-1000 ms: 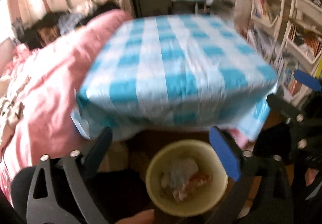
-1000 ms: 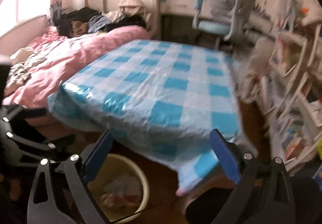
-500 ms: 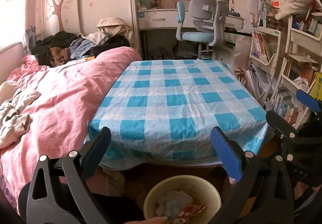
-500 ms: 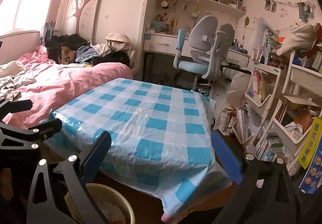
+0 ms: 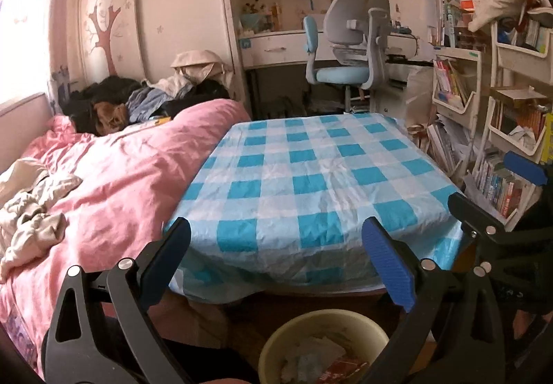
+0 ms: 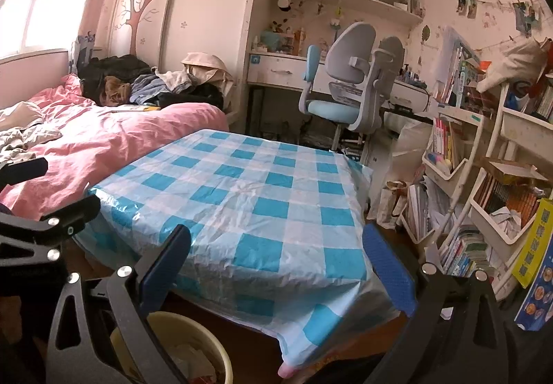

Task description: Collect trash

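Observation:
A pale yellow bin stands on the floor just under my left gripper, holding white crumpled paper and a red wrapper. The left gripper is open with nothing between its fingers. My right gripper is also open and holds nothing; the same bin shows at its lower left. A table under a blue-and-white checked cloth lies ahead, its top bare. The right gripper shows at the right edge of the left wrist view.
A pink-covered bed with clothes runs along the table's left side. A blue desk chair and desk stand behind the table. White racks stuffed with books crowd the right side. Brown floor shows below the table edge.
Both grippers have lifted and tilted up from the bin toward the room. The bin has slid to the bottom of both views. Both stay open.

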A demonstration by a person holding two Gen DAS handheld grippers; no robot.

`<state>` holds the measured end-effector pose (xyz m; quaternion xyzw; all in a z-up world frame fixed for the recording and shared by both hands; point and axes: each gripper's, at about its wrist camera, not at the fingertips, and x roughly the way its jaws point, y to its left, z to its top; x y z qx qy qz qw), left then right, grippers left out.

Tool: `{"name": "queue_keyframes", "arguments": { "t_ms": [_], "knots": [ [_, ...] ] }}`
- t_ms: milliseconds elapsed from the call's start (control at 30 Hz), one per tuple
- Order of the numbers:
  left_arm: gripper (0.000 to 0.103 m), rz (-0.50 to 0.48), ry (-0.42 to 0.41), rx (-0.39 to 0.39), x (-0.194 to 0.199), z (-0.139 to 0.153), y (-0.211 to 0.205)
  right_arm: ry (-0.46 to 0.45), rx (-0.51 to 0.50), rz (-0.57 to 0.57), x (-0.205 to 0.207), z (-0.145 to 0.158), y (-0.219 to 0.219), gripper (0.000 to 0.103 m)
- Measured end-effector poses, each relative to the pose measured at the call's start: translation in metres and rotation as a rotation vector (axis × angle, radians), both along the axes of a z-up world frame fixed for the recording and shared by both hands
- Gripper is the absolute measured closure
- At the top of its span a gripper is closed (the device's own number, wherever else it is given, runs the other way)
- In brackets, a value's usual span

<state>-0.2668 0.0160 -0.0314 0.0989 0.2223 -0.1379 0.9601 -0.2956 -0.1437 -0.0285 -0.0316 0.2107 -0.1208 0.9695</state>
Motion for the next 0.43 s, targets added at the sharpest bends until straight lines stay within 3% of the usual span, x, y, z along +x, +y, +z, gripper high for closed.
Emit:
{"name": "queue_keyframes", "arguments": {
  "t_ms": [433],
  "knots": [
    [0.007, 0.068, 0.044, -0.019, 0.016, 0.006, 0.011, 0.032, -0.014, 0.016, 0.003, -0.001, -0.001, 0.008]
  ]
}}
